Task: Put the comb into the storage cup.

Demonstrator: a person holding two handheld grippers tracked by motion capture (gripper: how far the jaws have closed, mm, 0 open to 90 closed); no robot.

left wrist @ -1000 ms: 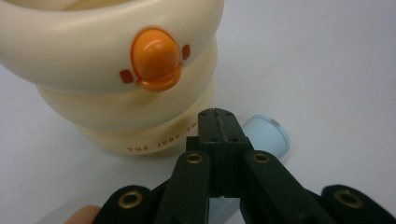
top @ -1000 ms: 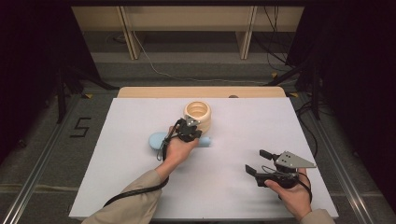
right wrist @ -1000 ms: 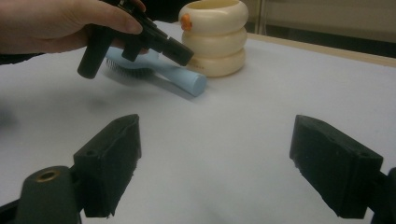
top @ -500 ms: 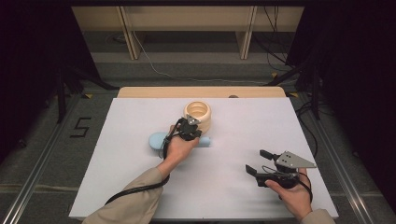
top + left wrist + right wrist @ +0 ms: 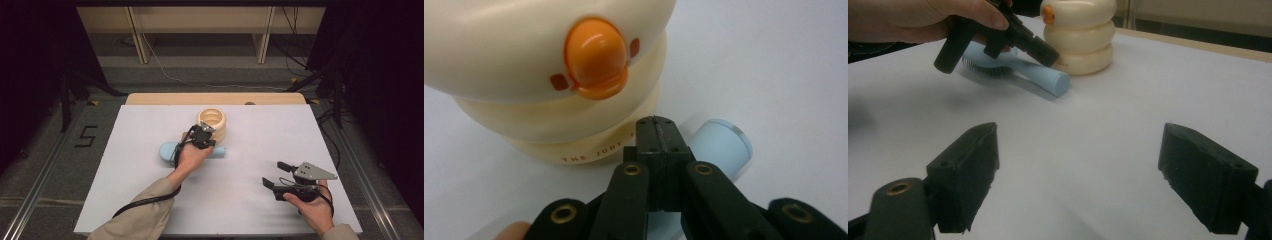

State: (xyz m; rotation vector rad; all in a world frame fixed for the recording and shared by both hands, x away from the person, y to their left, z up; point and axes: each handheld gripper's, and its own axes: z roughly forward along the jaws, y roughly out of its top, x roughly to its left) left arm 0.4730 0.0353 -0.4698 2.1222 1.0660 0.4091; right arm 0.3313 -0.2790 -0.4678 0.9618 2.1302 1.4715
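white table (image 5: 150, 200): blue hairbrush (image 5: 1045, 75) just under closed left tongs (image 5: 658, 131).

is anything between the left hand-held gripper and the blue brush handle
Nothing visible. The left hand-held gripper, jaws shut and empty, sits just above the blue brush handle, beside the cream duck-faced container. Whether it touches the handle is unclear.

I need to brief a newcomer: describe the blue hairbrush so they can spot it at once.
Start at the white table top, then find the cream ringed duck-faced plastic container near its far middle. The pale blue plastic hairbrush lies flat just in front of it, under the shut left gripper; it alone is blue, with dark bristles and a round-ended handle.
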